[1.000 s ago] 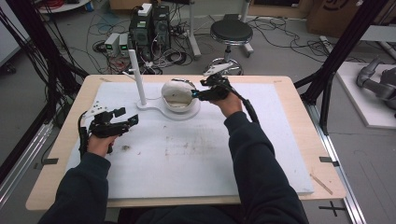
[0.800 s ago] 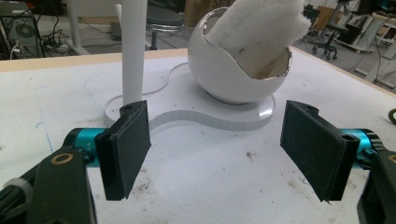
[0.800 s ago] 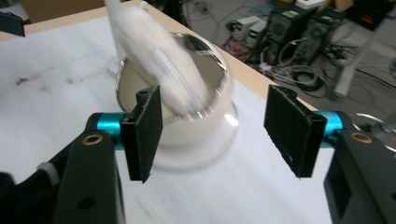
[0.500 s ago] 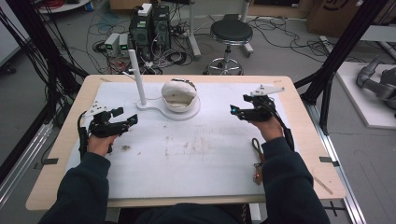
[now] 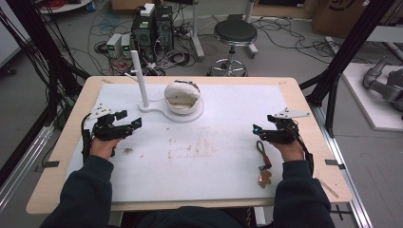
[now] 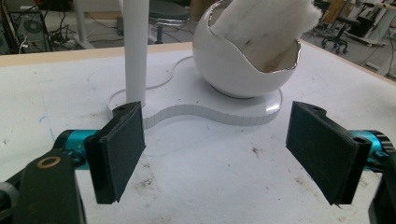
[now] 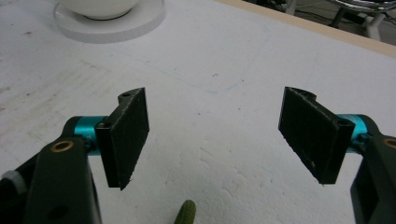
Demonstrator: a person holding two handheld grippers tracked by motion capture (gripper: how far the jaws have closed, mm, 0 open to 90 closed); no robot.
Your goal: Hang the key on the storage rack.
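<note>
Here the right gripper [image 5: 256, 132] hovers low over the right side of the white tabletop [image 5: 218, 156], its jaws spread wide with nothing between them; they have just been opening. Just near of it, by the person's right forearm, lies a keychain [image 5: 263, 164] with a dark strap and a small brown charm at its near end, flat on the tabletop and apart from the jaws. In the right gripper view the tip of the strap [image 7: 186, 213] shows at the bottom edge, between the two jaws but below them.

The left gripper [image 5: 138, 122] rests at the left side, its jaws likewise wide apart and empty, pointing toward the white stand [image 5: 187, 115]. That stand sits at the far middle, carrying an upright post [image 5: 139, 78] and a round white bowl [image 5: 182, 96] with fluffy lining.
</note>
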